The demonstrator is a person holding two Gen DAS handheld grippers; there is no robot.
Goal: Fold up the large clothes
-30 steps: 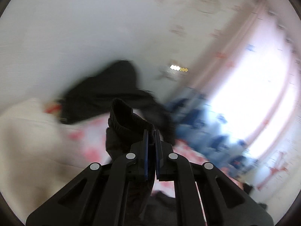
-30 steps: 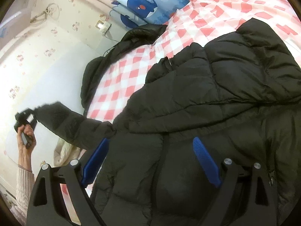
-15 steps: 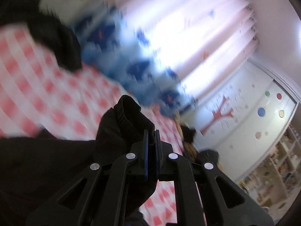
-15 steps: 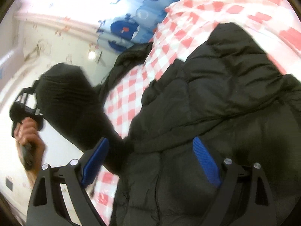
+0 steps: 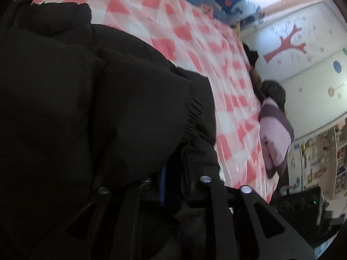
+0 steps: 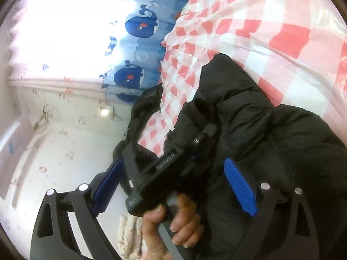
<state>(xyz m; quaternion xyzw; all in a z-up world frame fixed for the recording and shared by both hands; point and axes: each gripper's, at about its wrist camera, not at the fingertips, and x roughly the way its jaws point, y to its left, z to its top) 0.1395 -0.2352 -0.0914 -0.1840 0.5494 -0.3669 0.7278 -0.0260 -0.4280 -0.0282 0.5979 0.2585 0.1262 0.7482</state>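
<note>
Black puffer jacket lying across checkered bedspread; looking bulky, soft, slippery, best taken by cuff. Left gripper clamping sleeve over body. Right gripper hovering spread wide, holding nothing.

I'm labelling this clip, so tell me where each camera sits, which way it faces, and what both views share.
Left wrist: on the left tongs, low over the black puffer jacket, looking across the checked bedspread to a decorated wall; only its tongs show.
Right wrist: on the open right tongs, facing the whale curtain; the left hand shows.
Shared: jacket and bedspread.
</note>
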